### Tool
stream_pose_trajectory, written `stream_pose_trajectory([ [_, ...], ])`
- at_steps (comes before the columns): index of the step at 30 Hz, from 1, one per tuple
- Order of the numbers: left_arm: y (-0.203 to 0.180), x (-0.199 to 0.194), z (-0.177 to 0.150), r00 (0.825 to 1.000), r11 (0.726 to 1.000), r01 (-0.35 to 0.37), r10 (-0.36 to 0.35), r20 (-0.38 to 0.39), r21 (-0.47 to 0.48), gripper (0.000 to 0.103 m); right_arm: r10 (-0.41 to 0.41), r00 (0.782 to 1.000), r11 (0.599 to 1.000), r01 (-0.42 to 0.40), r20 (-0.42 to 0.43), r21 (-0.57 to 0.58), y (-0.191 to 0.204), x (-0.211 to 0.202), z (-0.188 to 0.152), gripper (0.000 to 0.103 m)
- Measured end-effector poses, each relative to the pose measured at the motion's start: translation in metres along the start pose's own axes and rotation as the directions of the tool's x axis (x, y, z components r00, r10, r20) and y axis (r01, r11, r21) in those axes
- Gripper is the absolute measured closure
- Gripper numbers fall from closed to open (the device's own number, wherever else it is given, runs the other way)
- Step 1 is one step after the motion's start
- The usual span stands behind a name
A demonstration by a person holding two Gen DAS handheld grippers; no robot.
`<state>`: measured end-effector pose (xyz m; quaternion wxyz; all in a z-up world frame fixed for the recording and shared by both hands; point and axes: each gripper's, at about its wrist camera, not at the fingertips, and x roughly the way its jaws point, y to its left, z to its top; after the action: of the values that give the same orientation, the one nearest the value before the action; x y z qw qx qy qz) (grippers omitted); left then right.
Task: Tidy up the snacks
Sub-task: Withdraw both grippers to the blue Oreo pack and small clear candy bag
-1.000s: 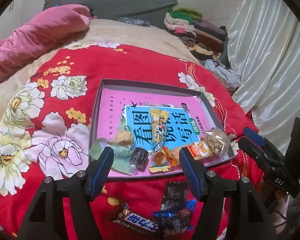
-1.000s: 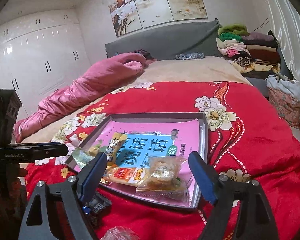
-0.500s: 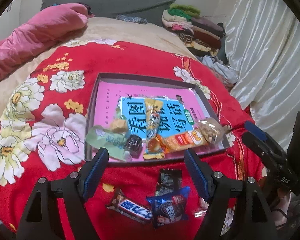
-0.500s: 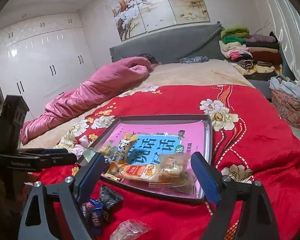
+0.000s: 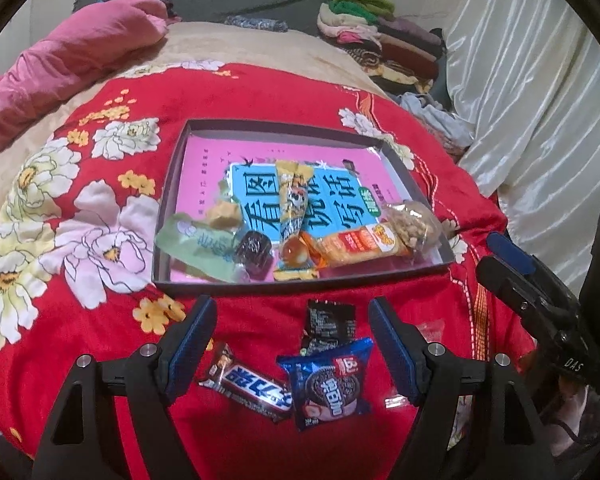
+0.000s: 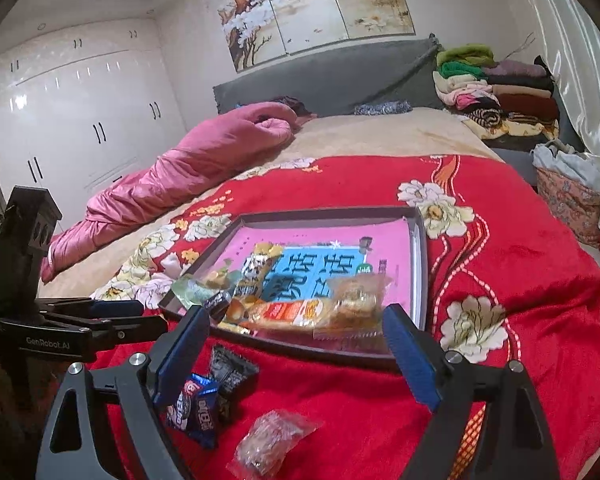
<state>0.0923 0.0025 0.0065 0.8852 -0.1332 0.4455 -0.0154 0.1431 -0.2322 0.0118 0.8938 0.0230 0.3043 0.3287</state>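
Loose snacks still on the bed, just short of the tray's near wall: Snickers bar (image 5: 246, 385), blue Oreo pack (image 5: 330, 382), black sachet (image 5: 328, 326) behind it, and a clear-wrapped snack (image 6: 274, 438) further to my right. The Snickers and Oreo lie straight ahead of my left gripper (image 5: 292, 344), between and just below its fingers (image 5: 192, 336), which are spread wide w/ nothing in them. Snickers' long axis runs slantwise across the gap, so I'd judge a wrist roll is needed to pinch across its narrow side. Oreo pack is squarish, easier.

Right gripper (image 6: 296, 352) is also released & empty; the clear snack sits below it, nearer that hand than the left. Oreo pack is by its left finger.

Tray (image 5: 300, 286) holds a pink/blue book w/ approx. seven snacks bunched along the near edge; far half bare. Surface is a soft red floral blanket (image 5: 260, 92) on the bed, so wrappers may sink. Room: pink quilt (image 6: 188, 168), grey headboard, folded clothes pile, white wardrobes, curtain at right.
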Motion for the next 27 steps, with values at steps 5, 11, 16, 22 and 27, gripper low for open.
stream_pose_trajectory([
  [5, -0.005, 0.003, -0.007, 1.0, 1.0, 0.004, -0.003, -0.021, 0.012, 0.024, -0.014, 1.0, 1.0, 0.014, -0.025, 0.005, 0.004, -0.001, -0.007, 0.015],
  [11, -0.007, 0.007, -0.015, 0.999, 1.0, 0.001, 0.0, -0.05, 0.017, 0.024, -0.024, 0.998, 1.0, 0.025, -0.053, 0.019, 0.005, -0.001, -0.015, 0.015],
  [16, -0.008, 0.013, -0.021, 0.997, 1.0, 0.004, -0.003, -0.079, 0.015, 0.024, -0.037, 0.995, 0.998, 0.041, -0.089, 0.038, 0.004, -0.001, -0.023, 0.015],
  [22, -0.012, 0.019, -0.029, 0.994, 1.0, 0.008, -0.005, -0.107, 0.026, 0.024, -0.048, 0.989, 0.997, 0.055, -0.14, 0.05, 0.006, -0.001, -0.035, 0.015],
  [27, -0.015, 0.024, -0.034, 0.992, 0.999, 0.013, -0.009, -0.128, 0.033, 0.024, -0.052, 0.982, 0.996, 0.064, -0.183, 0.056, 0.007, 0.001, -0.043, 0.015],
])
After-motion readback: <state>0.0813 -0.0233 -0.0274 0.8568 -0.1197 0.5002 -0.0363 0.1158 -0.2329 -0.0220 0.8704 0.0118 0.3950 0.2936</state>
